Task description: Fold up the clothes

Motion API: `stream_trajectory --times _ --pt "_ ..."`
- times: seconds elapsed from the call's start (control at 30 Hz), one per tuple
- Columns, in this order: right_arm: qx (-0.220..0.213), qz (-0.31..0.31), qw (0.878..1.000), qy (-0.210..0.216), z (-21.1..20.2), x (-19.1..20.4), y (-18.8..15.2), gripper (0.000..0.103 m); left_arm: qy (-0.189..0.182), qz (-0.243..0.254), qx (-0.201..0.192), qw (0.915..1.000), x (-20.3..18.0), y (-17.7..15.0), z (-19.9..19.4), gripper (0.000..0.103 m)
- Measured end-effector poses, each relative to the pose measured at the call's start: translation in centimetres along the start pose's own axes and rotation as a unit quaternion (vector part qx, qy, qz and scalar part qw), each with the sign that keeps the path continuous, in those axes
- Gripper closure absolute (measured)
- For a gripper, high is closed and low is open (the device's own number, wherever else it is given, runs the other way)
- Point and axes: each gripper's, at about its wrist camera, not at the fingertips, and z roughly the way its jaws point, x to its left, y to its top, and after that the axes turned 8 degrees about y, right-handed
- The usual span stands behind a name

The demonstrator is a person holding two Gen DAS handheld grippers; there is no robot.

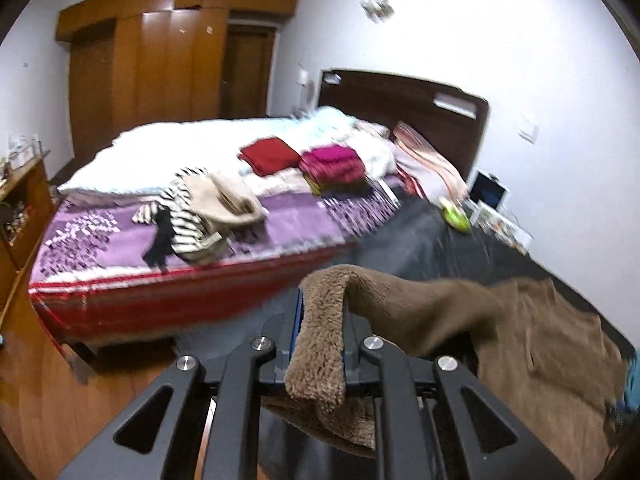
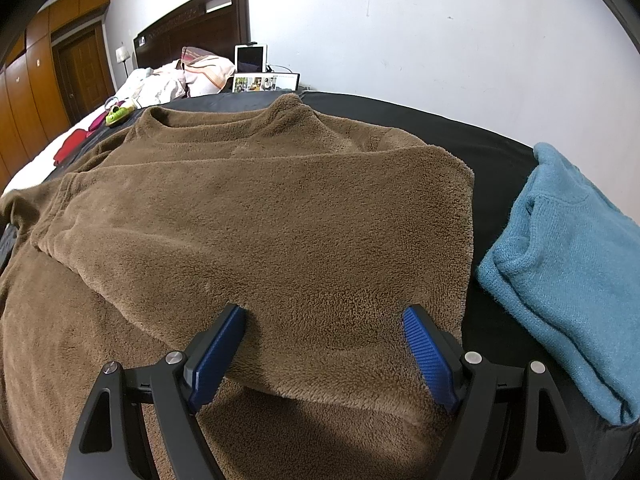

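A brown fleece sweater (image 2: 280, 208) lies spread on a dark sheet (image 2: 492, 148), collar toward the wall, with one side folded over its body. In the left wrist view my left gripper (image 1: 320, 300) is shut on an edge of that brown sweater (image 1: 540, 340), lifted so the fleece drapes over the blue pads and trails down to the right. My right gripper (image 2: 324, 316) hovers open just above the sweater's near edge, its blue pads (image 2: 428, 352) wide apart with fleece below them and nothing pinched.
A folded teal sweater (image 2: 568, 272) lies on the sheet to the right. A second bed (image 1: 120, 240) holds a striped and beige clothes heap (image 1: 200, 216), folded red (image 1: 268, 156) and magenta (image 1: 334, 168) stacks. Wooden wardrobe (image 1: 160, 60) stands behind; a tablet (image 2: 250, 58) leans by the wall.
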Motion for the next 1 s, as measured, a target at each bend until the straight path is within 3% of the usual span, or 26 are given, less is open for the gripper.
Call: stream_trajectory --times 0.13,0.3,0.43,0.57,0.73,1.0 --pt "0.000 0.000 1.000 0.000 0.0 0.0 0.0 0.019 0.004 -0.010 -0.007 0.9999 1.1 3.3 1.0 0.088" --pt "-0.001 0.002 1.000 0.002 0.0 -0.1 0.0 0.019 -0.020 -0.012 0.002 0.9997 -0.2 5.9 2.1 0.088" --pt "-0.008 0.007 1.000 0.007 -0.2 -0.3 0.0 0.019 -0.070 -0.011 0.025 0.9972 -2.6 6.9 1.8 0.088" --pt "-0.031 0.038 0.998 0.028 -0.9 -1.1 0.0 0.019 -0.120 0.033 0.037 0.9915 -7.2 6.6 0.0 0.087" --pt "-0.053 0.069 0.995 0.042 -1.7 -1.8 0.0 0.019 -0.198 0.105 0.049 0.9734 -15.3 5.7 -2.9 0.087" --pt "-0.083 0.093 0.992 0.031 -2.8 -2.5 0.3 0.019 -0.303 0.204 0.065 0.9287 -30.8 2.4 -5.7 0.087"
